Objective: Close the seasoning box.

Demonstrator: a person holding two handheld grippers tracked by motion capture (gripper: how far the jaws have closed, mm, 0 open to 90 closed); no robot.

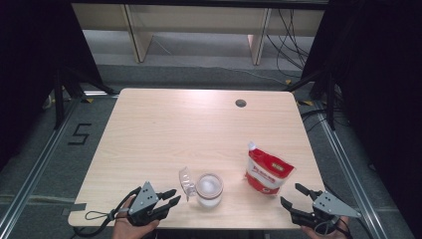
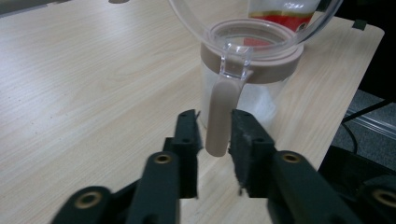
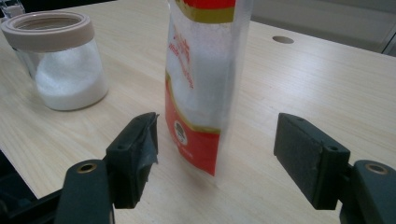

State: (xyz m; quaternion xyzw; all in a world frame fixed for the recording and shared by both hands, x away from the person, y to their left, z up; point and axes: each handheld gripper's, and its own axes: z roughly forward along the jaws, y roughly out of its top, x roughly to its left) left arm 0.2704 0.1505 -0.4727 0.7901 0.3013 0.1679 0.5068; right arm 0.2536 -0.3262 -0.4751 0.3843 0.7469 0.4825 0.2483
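Nearest the person, the 2 grippers are sitting at the table's front edge. The left gripper (image 1: 171, 197) is pointing at the jar (image 1: 209, 189), and in the left gripper view its jaws are standing narrow on either side of the beige latch tab (image 2: 219, 119) that hangs from the jar's collar; whether the pads are actually pressing it I cannot tell, as a thin gap seems to show on each side. The right gripper (image 1: 293, 195) is holding its jaws wide, with the red-and-white pouch (image 3: 201, 84) standing upright ahead of them, untouched.

Just beyond, the jar is sitting near the front edge, its clear lid (image 1: 186, 180) flipped open to the left and white powder filling only the lower part. The pouch is standing to the jar's right, apart from it, its spout corner up.

Judging from this, the jar is already opened and is being steadied; taking up the pouch, tipping it into the jar and closing the lid are all still waiting. Farther off, the table (image 1: 199, 124) is carrying nothing else.
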